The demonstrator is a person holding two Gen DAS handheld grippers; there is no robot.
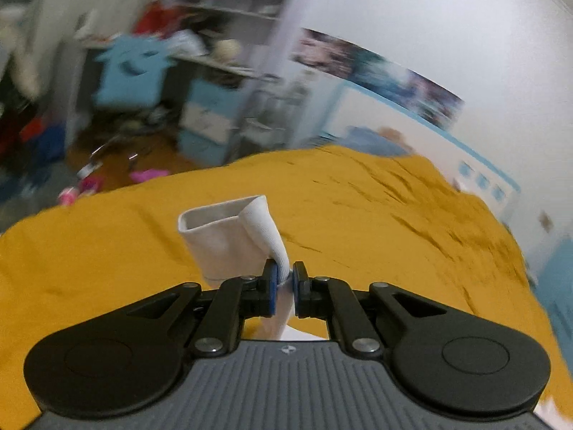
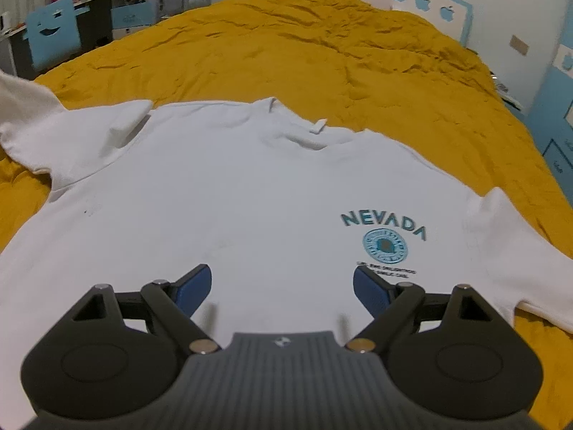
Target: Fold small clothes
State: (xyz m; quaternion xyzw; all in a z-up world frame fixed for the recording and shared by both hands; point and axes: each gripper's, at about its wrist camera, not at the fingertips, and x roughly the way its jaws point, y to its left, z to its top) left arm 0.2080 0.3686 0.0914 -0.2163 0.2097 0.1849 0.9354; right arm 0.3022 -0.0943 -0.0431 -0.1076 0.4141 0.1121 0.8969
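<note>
A: The white cotton T-shirt with the teal NEVADA print [image 2: 250, 197] is lying front-up on the mustard-yellow bedspread [image 2: 322, 46], collar pointing toward twelve o'clock in the right wrist view, its print sitting at about three o'clock.

B: And its sleeve?

A: The white sleeve [image 1: 229, 236] is being pinched by the left gripper [image 1: 284, 279], whose jaws are clamped on a fold of the fabric, lifting the cuff clear of the bedspread.

B: What is the right gripper [image 2: 283, 286] doing?

A: It is hovering over the shirt's lower body with its jaws spread wide and nothing between them.

B: So which step is this?

A: I am judging it as the first side fold: the sleeve is being carried inward. Next, the left gripper probably needs to lay that sleeve across the chest toward the print, while the right gripper is steadying the body or taking the hem at six o'clock.
</note>
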